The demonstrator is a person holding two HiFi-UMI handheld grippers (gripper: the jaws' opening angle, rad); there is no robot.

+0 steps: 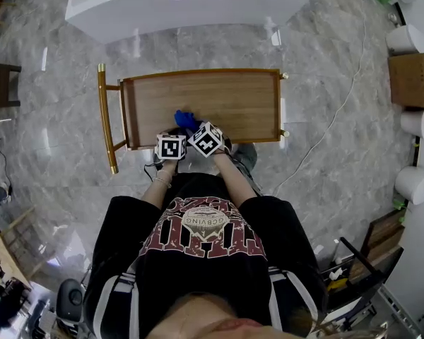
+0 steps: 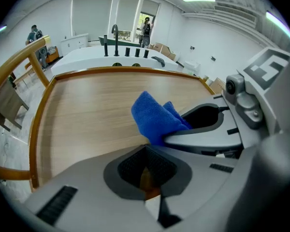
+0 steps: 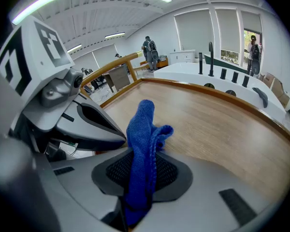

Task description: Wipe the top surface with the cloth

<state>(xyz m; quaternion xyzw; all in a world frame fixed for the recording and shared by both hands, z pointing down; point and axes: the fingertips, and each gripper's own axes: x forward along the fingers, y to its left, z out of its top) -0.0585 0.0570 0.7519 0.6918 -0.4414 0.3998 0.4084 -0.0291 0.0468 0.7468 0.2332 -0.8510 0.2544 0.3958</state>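
Right gripper [image 3: 137, 170] has its jaws clamped on the blue cloth [image 3: 141, 124] over the near side of the wooden trolley top [image 1: 226, 101], left gripper [image 2: 147, 166] closed on nothing (idle alongside), so best press flat and sweep in overlapping strokes.

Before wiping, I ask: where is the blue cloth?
In head view, the blue cloth is clamped in the right gripper, over the wooden top at its near edge, beside the left gripper.

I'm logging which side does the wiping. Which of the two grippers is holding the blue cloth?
The right gripper: the blue cloth is pinched between its jaws. The left gripper, close beside it, has its jaws together on nothing.
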